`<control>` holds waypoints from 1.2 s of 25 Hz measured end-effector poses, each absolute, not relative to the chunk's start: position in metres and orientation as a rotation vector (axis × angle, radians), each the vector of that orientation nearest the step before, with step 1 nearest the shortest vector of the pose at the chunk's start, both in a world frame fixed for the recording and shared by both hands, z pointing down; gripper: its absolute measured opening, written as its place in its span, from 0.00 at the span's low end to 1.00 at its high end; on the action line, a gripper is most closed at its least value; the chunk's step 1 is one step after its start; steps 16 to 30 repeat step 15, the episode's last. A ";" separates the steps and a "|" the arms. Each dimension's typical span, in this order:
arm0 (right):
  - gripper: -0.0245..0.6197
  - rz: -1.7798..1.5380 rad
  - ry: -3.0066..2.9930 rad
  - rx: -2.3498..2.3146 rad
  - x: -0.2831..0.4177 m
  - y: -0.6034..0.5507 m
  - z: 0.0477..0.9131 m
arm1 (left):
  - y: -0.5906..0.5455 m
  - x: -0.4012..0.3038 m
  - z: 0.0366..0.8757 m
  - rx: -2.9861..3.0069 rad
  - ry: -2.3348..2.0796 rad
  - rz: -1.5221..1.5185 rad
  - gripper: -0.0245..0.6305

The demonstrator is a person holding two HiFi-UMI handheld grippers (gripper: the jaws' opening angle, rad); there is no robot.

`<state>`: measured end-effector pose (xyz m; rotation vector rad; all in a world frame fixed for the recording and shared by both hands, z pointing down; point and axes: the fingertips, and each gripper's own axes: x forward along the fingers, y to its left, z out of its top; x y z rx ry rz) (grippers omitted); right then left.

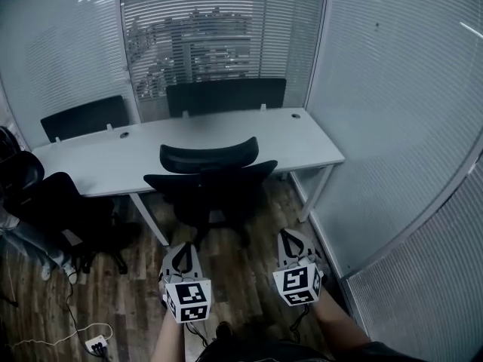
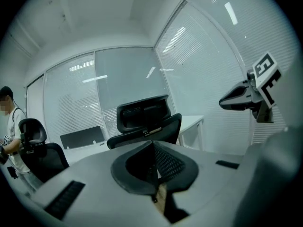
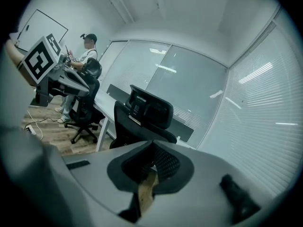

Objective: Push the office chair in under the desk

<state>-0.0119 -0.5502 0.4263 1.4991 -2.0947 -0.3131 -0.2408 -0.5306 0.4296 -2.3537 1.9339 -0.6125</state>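
— Black mesh office chair with curved headrest, facing the long white desk, backrest level with the desk's near edge, wheeled base out on the brown wood-plank floor.
— Room round it?
— Open floor behind the chair. Frosted glass wall with blinds close along the right, just beyond the white desk leg. Second black swivel chair near on the left, beside the slanted white leg. White power strip and cable low left.
— Grippers?
— Side by side, left gripper and right gripper, short of the chair, touching nothing. Jaws pressed together on both, nothing between.
— Chair's look?
— Upright, headrest above a broad curved back, dark all over.
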 end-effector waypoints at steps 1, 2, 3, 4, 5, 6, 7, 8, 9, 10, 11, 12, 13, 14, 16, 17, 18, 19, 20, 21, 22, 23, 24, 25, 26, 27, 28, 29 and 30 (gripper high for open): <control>0.08 -0.312 -2.102 1.495 -0.006 -0.542 0.427 | -0.523 -0.234 0.430 -2.351 1.939 -0.615 0.06; 0.08 -0.311 -2.110 1.491 0.000 -0.534 0.429 | -0.515 -0.226 0.431 -2.345 1.945 -0.618 0.06; 0.08 -0.308 -2.117 1.488 0.006 -0.525 0.430 | -0.507 -0.219 0.431 -2.336 1.951 -0.621 0.06; 0.08 -0.302 -2.125 1.484 0.013 -0.517 0.431 | -0.499 -0.211 0.432 -2.328 1.956 -0.624 0.06; 0.08 -0.294 -2.132 1.481 0.021 -0.508 0.433 | -0.491 -0.202 0.432 -2.322 1.959 -0.628 0.06; 0.08 -0.285 -2.139 1.476 0.029 -0.499 0.434 | -0.482 -0.193 0.432 -2.320 1.962 -0.632 0.06; 0.08 -0.276 -2.145 1.471 0.037 -0.490 0.435 | -0.473 -0.183 0.431 -2.320 1.962 -0.636 0.06; 0.08 -0.270 -2.151 1.466 0.044 -0.481 0.436 | -0.462 -0.174 0.430 -2.322 1.962 -0.637 0.06; 0.08 -0.265 -2.155 1.460 0.052 -0.472 0.437 | -0.452 -0.165 0.429 -2.325 1.964 -0.636 0.06; 0.08 -0.262 -2.160 1.456 0.060 -0.464 0.437 | -0.442 -0.156 0.428 -2.327 1.967 -0.634 0.06; 0.08 -0.259 -2.164 1.453 0.068 -0.456 0.438 | -0.433 -0.147 0.427 -2.329 1.971 -0.632 0.06; 0.08 -0.256 -2.169 1.452 0.077 -0.449 0.438 | -0.424 -0.138 0.426 -2.331 1.976 -0.631 0.06; 0.07 -0.253 -2.175 1.452 0.086 -0.442 0.438 | -0.415 -0.129 0.425 -2.333 1.979 -0.630 0.06; 0.08 -0.249 -2.181 1.454 0.095 -0.434 0.438 | -0.407 -0.119 0.424 -2.337 1.982 -0.629 0.06; 0.07 -0.246 -2.186 1.455 0.104 -0.427 0.438 | -0.398 -0.109 0.423 -2.341 1.985 -0.629 0.06; 0.07 -0.246 -2.186 1.455 0.104 -0.427 0.438 | -0.398 -0.109 0.423 -2.341 1.985 -0.629 0.06; 0.07 -0.246 -2.186 1.455 0.104 -0.427 0.438 | -0.398 -0.109 0.423 -2.341 1.985 -0.629 0.06; 0.07 -0.246 -2.186 1.455 0.104 -0.427 0.438 | -0.398 -0.109 0.423 -2.341 1.985 -0.629 0.06; 0.07 -0.246 -2.186 1.455 0.104 -0.427 0.438 | -0.398 -0.109 0.423 -2.341 1.985 -0.629 0.06; 0.07 -0.246 -2.186 1.455 0.104 -0.427 0.438 | -0.398 -0.109 0.423 -2.341 1.985 -0.629 0.06; 0.07 -0.246 -2.186 1.455 0.104 -0.427 0.438 | -0.398 -0.109 0.423 -2.341 1.985 -0.629 0.06; 0.07 -0.246 -2.186 1.455 0.104 -0.427 0.438 | -0.398 -0.109 0.423 -2.341 1.985 -0.629 0.06; 0.07 -0.246 -2.186 1.455 0.104 -0.427 0.438 | -0.398 -0.109 0.423 -2.341 1.985 -0.629 0.06; 0.07 -0.246 -2.186 1.455 0.104 -0.427 0.438 | -0.398 -0.109 0.423 -2.341 1.985 -0.629 0.06; 0.07 -0.246 -2.186 1.455 0.104 -0.427 0.438 | -0.398 -0.109 0.423 -2.341 1.985 -0.629 0.06; 0.07 -0.246 -2.186 1.455 0.104 -0.427 0.438 | -0.398 -0.109 0.423 -2.341 1.985 -0.629 0.06; 0.07 -0.246 -2.186 1.455 0.104 -0.427 0.438 | -0.398 -0.109 0.423 -2.341 1.985 -0.629 0.06; 0.07 -0.246 -2.186 1.455 0.104 -0.427 0.438 | -0.398 -0.109 0.423 -2.341 1.985 -0.629 0.06; 0.07 -0.246 -2.186 1.455 0.104 -0.427 0.438 | -0.398 -0.109 0.423 -2.341 1.985 -0.629 0.06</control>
